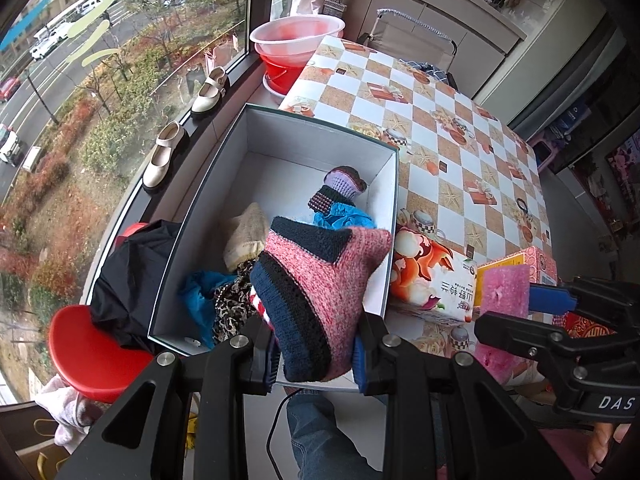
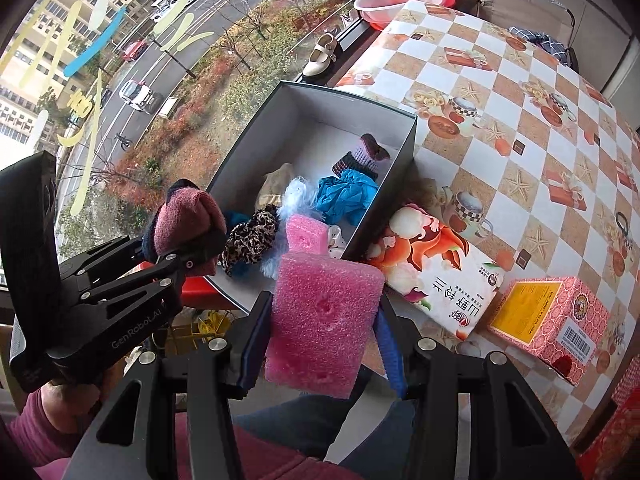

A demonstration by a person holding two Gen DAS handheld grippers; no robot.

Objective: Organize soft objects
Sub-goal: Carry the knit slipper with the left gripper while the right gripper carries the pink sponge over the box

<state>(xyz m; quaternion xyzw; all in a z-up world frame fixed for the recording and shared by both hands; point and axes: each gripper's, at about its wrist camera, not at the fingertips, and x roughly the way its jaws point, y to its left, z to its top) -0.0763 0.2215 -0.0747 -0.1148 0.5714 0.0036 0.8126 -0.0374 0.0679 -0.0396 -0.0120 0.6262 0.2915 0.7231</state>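
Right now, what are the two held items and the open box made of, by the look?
Pink and navy sock in the left gripper: knitted yarn, matte, visible ribbed stitches.
Pink block in the right gripper: open-cell foam, seemingly; porous, pitted surface with dents.
Box: probably paperboard; thin stiff walls, smooth white inside, dark outside.

Your left gripper point(image 1: 316, 360): points steeply down, jaws clamped on the knitted slipper point(image 1: 320, 300) | your right gripper point(image 2: 320, 344): points steeply down beside it, jaws pinching the pink foam block point(image 2: 324, 320) | your hands: barely visible, probably behind the grippers.
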